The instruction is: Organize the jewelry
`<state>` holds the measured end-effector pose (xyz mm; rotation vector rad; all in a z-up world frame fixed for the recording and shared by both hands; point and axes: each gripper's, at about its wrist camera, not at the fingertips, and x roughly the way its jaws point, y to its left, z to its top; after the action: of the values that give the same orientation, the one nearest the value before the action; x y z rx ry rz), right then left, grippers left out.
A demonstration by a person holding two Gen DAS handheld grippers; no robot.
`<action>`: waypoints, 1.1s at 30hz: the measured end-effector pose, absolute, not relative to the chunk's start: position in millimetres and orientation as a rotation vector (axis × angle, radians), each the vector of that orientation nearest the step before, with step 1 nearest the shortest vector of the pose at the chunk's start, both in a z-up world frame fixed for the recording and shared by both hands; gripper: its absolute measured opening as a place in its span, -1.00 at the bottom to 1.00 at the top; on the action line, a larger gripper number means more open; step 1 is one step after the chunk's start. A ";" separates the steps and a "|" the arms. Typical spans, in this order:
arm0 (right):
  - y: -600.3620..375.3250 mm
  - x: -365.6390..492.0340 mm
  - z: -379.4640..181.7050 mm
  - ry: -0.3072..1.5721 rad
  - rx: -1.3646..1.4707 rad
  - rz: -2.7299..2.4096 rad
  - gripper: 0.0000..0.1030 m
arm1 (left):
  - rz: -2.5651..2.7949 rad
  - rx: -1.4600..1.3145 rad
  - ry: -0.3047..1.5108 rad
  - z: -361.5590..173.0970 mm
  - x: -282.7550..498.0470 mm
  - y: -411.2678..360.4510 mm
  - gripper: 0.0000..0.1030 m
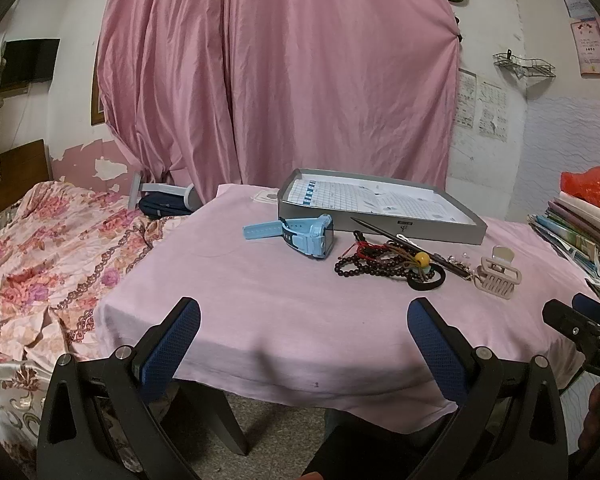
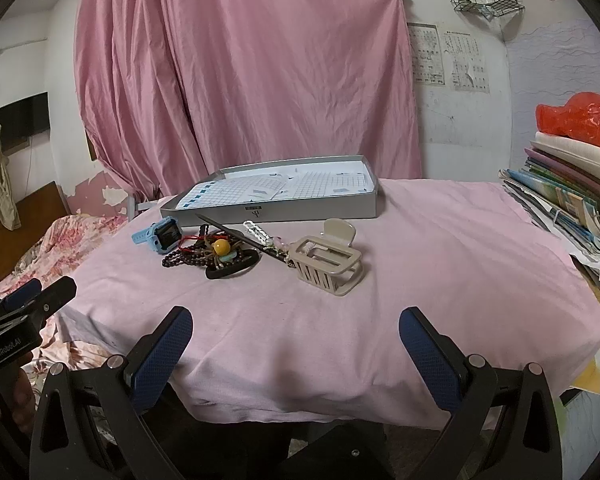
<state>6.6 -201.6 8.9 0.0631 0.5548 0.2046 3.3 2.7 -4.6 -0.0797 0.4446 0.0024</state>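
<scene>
On the pink-clothed table (image 1: 260, 300) (image 2: 440, 260) lies a blue watch (image 1: 300, 236) (image 2: 160, 236), a tangle of dark bead strings with a yellow bead (image 1: 392, 264) (image 2: 216, 254), a black hair stick (image 1: 404, 242) (image 2: 240, 236) and a beige claw clip (image 1: 498, 274) (image 2: 328, 264). Behind them sits a shallow grey tray (image 1: 380, 228) (image 2: 300, 210) lined with grid paper. My left gripper (image 1: 304, 316) is open at the table's near edge, nothing between its fingers. My right gripper (image 2: 296, 320) is open too, short of the clip.
A bed with a floral cover (image 1: 40, 248) (image 2: 72, 236) lies to the left. A stack of books and papers (image 2: 568, 196) (image 1: 576, 228) topped by a red bag stands at the right edge. A pink curtain (image 1: 280, 80) hangs behind the table.
</scene>
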 end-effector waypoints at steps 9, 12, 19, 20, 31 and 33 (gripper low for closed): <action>-205.2 12.3 7.6 0.572 0.080 0.199 1.00 | 0.001 -0.082 0.456 -9.5 7.1 -0.9 0.97; -211.4 16.0 8.3 0.565 0.093 0.184 1.00 | -0.007 -0.085 0.464 -9.2 11.5 0.8 0.97; -241.3 28.7 16.6 0.471 0.103 0.147 1.00 | -0.069 -0.102 0.520 -10.2 33.6 6.3 0.97; -243.9 31.9 17.1 0.466 0.089 0.145 1.00 | -0.087 -0.105 0.527 -10.2 37.2 6.4 0.97; -257.0 78.7 9.6 0.612 -0.017 0.305 1.00 | -0.233 -0.092 0.592 -6.3 86.5 -17.6 0.86; -259.1 88.7 6.3 0.652 -0.018 0.341 1.00 | -0.259 -0.088 0.604 -6.0 97.5 -25.4 0.70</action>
<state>88.7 -259.1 6.3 -0.0178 0.6519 0.3406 97.5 -25.4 -6.0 -0.0879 0.6039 -0.2595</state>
